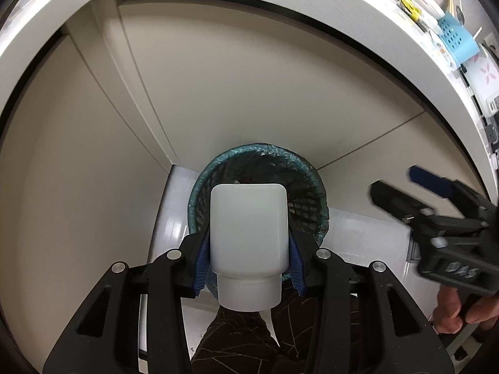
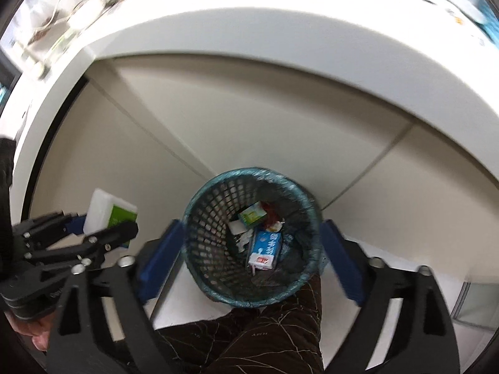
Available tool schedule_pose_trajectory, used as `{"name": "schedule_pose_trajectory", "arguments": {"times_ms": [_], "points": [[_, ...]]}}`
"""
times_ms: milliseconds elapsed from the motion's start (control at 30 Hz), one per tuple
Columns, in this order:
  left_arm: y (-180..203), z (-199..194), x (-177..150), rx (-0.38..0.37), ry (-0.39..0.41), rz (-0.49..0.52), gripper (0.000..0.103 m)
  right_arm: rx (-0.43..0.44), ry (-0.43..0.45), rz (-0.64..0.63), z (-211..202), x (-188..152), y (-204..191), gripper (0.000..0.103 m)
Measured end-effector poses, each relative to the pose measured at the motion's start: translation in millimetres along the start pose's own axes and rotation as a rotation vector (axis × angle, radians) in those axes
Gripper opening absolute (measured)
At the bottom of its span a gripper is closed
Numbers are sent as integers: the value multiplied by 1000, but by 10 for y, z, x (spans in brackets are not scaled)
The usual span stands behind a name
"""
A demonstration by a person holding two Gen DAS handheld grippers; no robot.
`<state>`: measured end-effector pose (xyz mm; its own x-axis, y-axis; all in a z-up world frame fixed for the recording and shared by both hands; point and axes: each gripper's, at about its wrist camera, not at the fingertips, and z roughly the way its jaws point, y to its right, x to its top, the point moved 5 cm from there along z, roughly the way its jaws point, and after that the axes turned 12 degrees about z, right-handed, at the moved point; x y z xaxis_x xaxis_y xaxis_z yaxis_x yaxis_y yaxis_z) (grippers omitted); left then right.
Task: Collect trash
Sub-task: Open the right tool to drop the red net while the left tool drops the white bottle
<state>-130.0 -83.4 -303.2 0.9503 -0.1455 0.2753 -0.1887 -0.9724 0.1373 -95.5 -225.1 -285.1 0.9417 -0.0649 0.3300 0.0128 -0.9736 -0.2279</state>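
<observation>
Firmly, left gripper [image 1: 248, 243] clamps white bottle [image 1: 248, 233] (right gripper [image 2: 249, 255] gapes).

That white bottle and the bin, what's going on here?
A person is clearing up trash with a hand-held gripper in each hand. The left hand-held gripper is clamped on a white plastic bottle, cap toward the camera, held above a mesh bin lined with a bluish bag. The right hand-held gripper is open and holds nothing, hovering over the bin. Inside lie a blue-and-white carton, a green-and-white carton and other scraps. The bottle has not been dropped in yet.
</observation>
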Motion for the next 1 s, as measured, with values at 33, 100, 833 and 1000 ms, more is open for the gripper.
{"name": "schedule_pose_trajectory", "arguments": {"times_ms": [33,100,833,1000], "points": [[33,25,12,-3,-1,8,41,-10,8,14,-36,14,50,95],[113,78,34,-10,-7,27,41,-30,25,27,-100,42,135,95],[575,263,198,-24,-3,153,42,-86,80,142,-515,217,689,95],[593,40,240,-3,30,171,54,-83,97,152,-648,276,684,95]]}}
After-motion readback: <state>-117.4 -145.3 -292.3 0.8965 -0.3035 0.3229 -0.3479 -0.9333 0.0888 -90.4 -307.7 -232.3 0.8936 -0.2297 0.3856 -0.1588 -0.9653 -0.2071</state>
